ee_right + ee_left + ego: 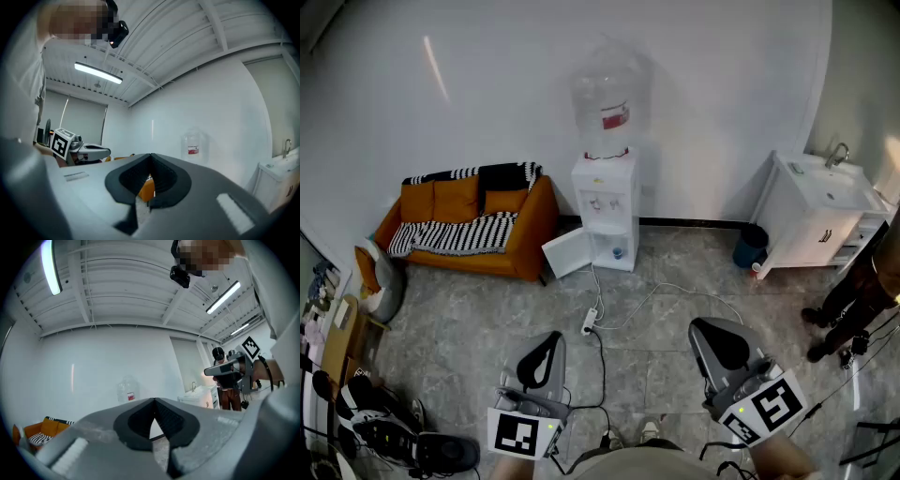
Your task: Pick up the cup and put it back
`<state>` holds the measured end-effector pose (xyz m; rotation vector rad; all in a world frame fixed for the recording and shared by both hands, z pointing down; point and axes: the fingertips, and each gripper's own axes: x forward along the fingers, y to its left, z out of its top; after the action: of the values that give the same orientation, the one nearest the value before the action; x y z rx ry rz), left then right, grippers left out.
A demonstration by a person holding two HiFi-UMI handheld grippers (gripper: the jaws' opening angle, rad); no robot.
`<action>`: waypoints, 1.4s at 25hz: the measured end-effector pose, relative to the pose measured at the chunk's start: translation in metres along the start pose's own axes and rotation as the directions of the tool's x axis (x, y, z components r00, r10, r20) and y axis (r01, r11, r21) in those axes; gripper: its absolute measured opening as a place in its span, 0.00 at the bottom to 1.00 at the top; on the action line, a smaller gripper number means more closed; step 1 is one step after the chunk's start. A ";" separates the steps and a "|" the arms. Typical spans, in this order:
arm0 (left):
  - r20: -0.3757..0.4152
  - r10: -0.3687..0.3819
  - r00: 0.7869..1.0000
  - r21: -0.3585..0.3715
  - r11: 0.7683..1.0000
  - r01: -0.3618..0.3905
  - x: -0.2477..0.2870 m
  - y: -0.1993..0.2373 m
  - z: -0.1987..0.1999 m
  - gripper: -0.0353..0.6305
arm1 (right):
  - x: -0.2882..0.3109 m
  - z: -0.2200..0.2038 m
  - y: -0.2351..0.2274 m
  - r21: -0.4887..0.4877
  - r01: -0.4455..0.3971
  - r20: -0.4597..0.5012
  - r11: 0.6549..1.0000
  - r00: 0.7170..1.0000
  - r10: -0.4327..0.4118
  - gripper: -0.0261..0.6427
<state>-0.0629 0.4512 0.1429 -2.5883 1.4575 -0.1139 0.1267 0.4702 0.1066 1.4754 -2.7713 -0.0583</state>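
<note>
Two clenched, empty: left tool [153,401], right tool [150,157]. I can't confirm the cup; maybe the small blue thing [617,251] in the water dispenser [605,202] at 12 o'clock. Probably light, rigid; pinch its rim.

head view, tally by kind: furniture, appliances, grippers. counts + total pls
sofa: 1
water dispenser: 1
sink cabinet: 1
blue bin: 1
power strip: 1
grippers: 2 (left gripper, right gripper)
total: 7
</note>
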 end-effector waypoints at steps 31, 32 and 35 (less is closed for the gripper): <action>-0.020 0.073 0.997 0.000 0.997 -0.073 0.031 -0.045 0.000 0.06 | -0.034 -0.020 -0.066 0.080 0.001 0.012 0.997 1.000 -0.002 0.40; -0.022 0.074 0.997 -0.001 0.997 -0.074 0.033 -0.047 -0.001 0.06 | -0.035 -0.022 -0.068 0.082 -0.001 0.009 0.997 1.000 0.000 0.40; -0.030 0.072 0.997 -0.001 0.997 -0.072 0.037 -0.052 -0.004 0.06 | -0.034 -0.027 -0.075 0.083 -0.004 0.004 0.997 1.000 0.003 0.40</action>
<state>-0.0003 0.4459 0.1564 -2.5425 1.5596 -0.1423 0.2083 0.4557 0.1315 1.4891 -2.8116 0.0552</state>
